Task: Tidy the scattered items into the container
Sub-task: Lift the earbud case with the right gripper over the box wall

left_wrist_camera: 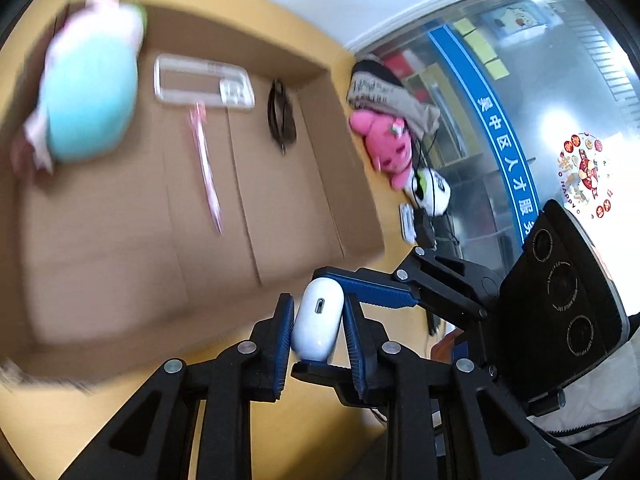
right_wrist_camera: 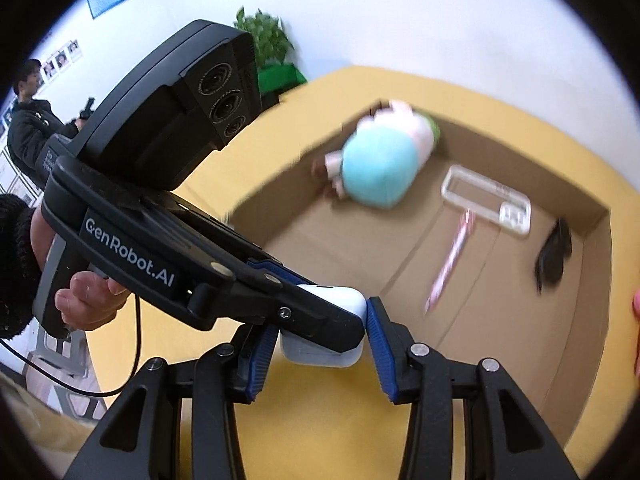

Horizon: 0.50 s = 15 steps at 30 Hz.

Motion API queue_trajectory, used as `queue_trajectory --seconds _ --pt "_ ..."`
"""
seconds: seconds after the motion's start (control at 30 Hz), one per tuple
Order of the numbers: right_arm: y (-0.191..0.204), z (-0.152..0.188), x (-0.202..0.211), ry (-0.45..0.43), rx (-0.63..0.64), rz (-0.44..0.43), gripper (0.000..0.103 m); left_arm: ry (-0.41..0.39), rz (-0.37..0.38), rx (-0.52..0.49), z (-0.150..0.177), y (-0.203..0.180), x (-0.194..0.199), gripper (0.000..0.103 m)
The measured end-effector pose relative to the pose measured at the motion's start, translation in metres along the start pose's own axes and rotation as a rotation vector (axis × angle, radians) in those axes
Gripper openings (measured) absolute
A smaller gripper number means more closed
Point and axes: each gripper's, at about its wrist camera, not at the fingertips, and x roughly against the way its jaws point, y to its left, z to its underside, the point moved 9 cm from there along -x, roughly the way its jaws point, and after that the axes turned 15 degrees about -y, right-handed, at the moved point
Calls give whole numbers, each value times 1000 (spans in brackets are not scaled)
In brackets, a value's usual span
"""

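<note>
The small glossy white rounded earbud case (left_wrist_camera: 318, 320) stands on end between the blue ribbed pads (left_wrist_camera: 285, 344) of the left gripper (left_wrist_camera: 318, 334), its charging port facing the camera, and the pads press on both of its long sides, so the narrow jaws hold it; the right gripper (right_wrist_camera: 320, 344) closes on the same case (right_wrist_camera: 320, 350) from the other direction, its blue pads (right_wrist_camera: 380, 354) against the case's ends, and in the left wrist view its black fingers cross behind and under the case; both grippers hold the case above the yellow tabletop (left_wrist_camera: 304, 432), just short of the near wall of the shallow open brown cardboard box (right_wrist_camera: 576, 344); inside that box lie a blurred plush toy with a turquoise body and pale pink limbs (left_wrist_camera: 90, 100), a clear plastic phone case (left_wrist_camera: 202, 82), a slim pink pen (left_wrist_camera: 206, 164) whose upper end touches the phone case's edge, and a dark folded item (left_wrist_camera: 282, 114) near the far corner, too blurred to tell what it is; outside the box, on the tabletop by a glass partition, rest a bright pink plush toy (left_wrist_camera: 388, 146) and a white plush toy with black markings (left_wrist_camera: 430, 190); a bare hand (right_wrist_camera: 86, 300) in a dark knitted sleeve grips the left gripper's handle; a person in a dark jacket (right_wrist_camera: 30, 128) stands in the background by the white wall, and a green potted plant (right_wrist_camera: 268, 46) sits beyond the table.
</note>
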Motion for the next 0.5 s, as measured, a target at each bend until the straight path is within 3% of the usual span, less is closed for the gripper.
queue_trajectory --seconds 0.23,0.5 --pt "-16 -42 -44 -10 -1 -43 43 14 -46 -25 -37 42 7 25" --pt "-15 -24 -102 130 -3 -189 42 78 -148 65 -32 98 -9 24"
